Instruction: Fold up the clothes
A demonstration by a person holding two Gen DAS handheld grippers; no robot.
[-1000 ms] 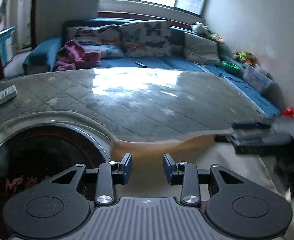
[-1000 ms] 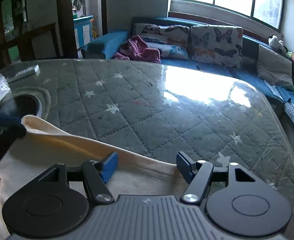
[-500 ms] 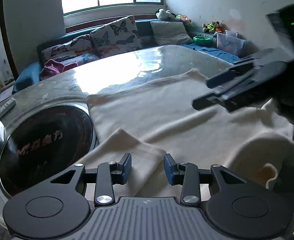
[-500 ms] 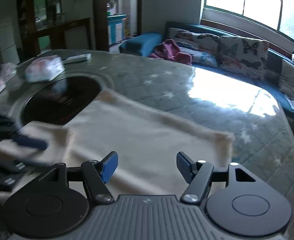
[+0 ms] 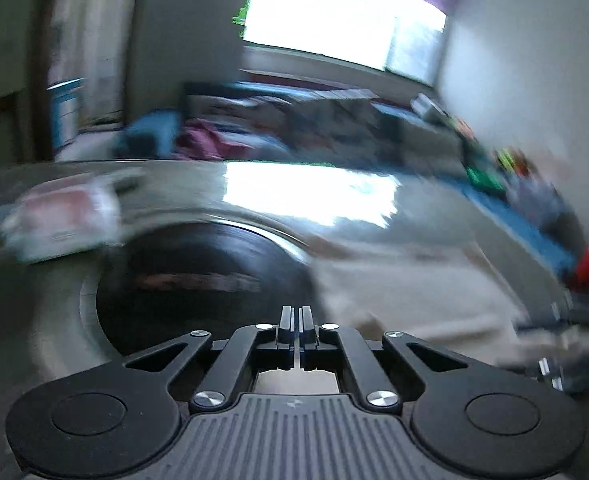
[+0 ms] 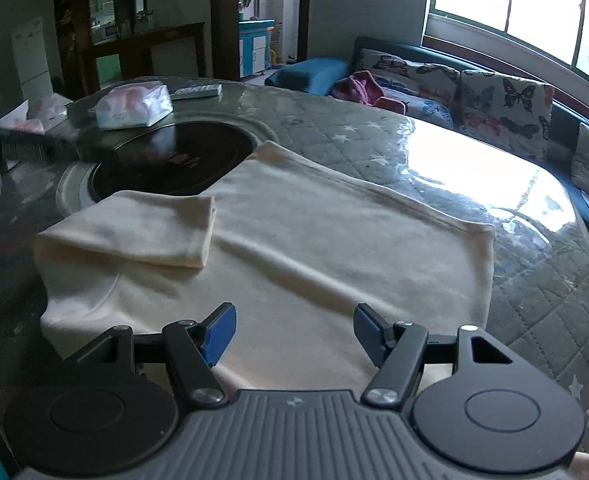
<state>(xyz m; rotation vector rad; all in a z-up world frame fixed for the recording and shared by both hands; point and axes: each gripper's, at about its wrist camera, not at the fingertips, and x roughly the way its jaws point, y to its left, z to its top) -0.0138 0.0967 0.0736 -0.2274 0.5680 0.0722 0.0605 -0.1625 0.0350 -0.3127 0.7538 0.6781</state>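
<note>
A cream garment (image 6: 302,240) lies spread on the quilted table, one sleeve (image 6: 142,228) folded over its left side. My right gripper (image 6: 294,332) is open and empty, just above the garment's near edge. My left gripper (image 5: 297,322) is shut with nothing seen between its fingers, over the dark round hob; its view is blurred, with the garment (image 5: 414,300) to its right. The left gripper also shows as a dark blur at the left of the right wrist view (image 6: 26,148).
A dark round hob (image 6: 174,160) is set into the table (image 6: 534,280) beside the garment's far left corner. Tissue packs (image 6: 134,106) and a remote (image 6: 196,91) lie beyond it. A sofa with butterfly cushions (image 6: 502,100) runs along the window wall.
My left gripper has shut and swung left, away from the garment toward the hob. My right gripper stays open and has pulled back to the near edge. The sleeve lies folded on the garment.
</note>
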